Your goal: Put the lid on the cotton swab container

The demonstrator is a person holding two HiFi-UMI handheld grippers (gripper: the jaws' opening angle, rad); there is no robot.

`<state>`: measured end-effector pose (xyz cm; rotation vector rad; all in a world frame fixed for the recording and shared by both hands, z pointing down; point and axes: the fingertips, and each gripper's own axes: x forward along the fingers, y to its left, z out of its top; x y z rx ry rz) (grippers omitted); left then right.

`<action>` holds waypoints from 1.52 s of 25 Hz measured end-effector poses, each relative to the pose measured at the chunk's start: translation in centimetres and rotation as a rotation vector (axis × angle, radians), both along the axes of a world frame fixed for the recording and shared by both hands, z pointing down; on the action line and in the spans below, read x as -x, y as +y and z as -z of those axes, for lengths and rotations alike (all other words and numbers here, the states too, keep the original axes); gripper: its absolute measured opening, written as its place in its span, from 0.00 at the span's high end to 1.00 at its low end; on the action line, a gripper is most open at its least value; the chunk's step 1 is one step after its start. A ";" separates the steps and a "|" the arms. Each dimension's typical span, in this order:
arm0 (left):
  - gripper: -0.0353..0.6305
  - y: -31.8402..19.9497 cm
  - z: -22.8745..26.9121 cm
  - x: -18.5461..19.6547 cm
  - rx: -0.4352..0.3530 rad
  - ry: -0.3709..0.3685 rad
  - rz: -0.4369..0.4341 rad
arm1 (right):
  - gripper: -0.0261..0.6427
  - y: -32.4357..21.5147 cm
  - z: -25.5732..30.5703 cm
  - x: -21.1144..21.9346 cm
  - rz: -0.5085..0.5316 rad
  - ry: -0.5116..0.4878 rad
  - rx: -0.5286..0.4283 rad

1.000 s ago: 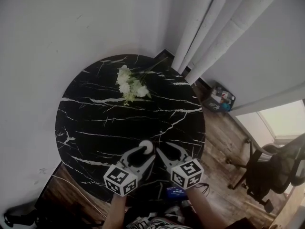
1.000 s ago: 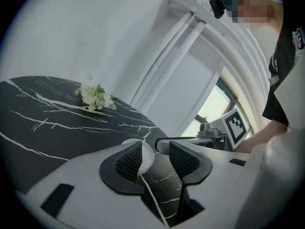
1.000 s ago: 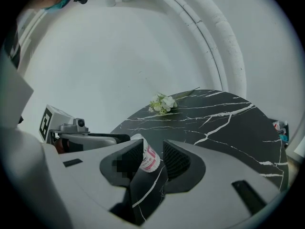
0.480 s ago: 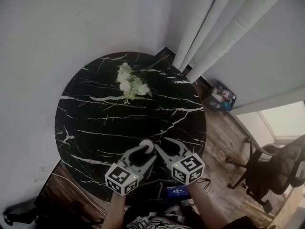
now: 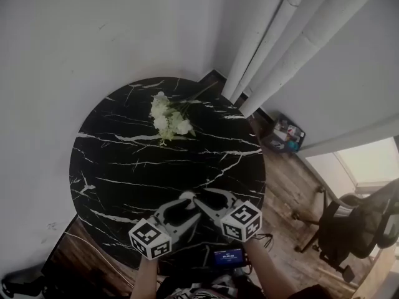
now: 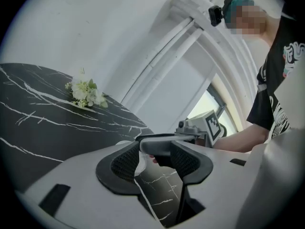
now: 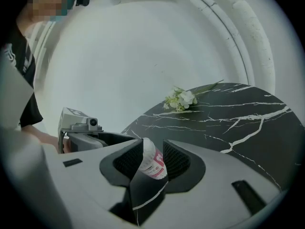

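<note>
1. Drawn tip to tip since the earlier frame: left gripper [image 5: 187,202] and right gripper [image 5: 201,202].
2. Clamped: left on lid [image 6: 137,161], right on cotton swab container [image 7: 152,163].
3. Held well apart from flowers [image 5: 167,118], on the person's side.

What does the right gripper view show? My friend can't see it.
The right gripper pinches a white container with a red label between its jaws. Behind it lies a round black marble table with white flowers by a pale wall.

Grey left hand-held gripper [image 5: 186,203] bears black-white marker cube [image 5: 149,240].
</note>
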<state>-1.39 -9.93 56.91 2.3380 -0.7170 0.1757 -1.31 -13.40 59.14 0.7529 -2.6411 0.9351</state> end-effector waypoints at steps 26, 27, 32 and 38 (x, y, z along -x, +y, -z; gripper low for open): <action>0.88 -2.1 -0.8 4.7 -0.216 -0.374 0.226 | 0.78 -0.1 0.0 -0.4 -0.014 0.091 -0.090; 0.88 -2.1 -0.6 4.8 -0.212 -0.362 0.235 | 0.78 -0.3 0.2 -0.7 -0.029 0.098 -0.102; 0.92 -2.4 -0.3 5.4 -0.163 -0.319 0.263 | 0.80 -0.9 1.4 -2.0 -0.096 0.126 -0.157; 0.93 -2.9 1.5 6.3 -0.151 -0.263 0.376 | 0.92 -0.5 2.6 -3.8 -0.144 0.149 -0.171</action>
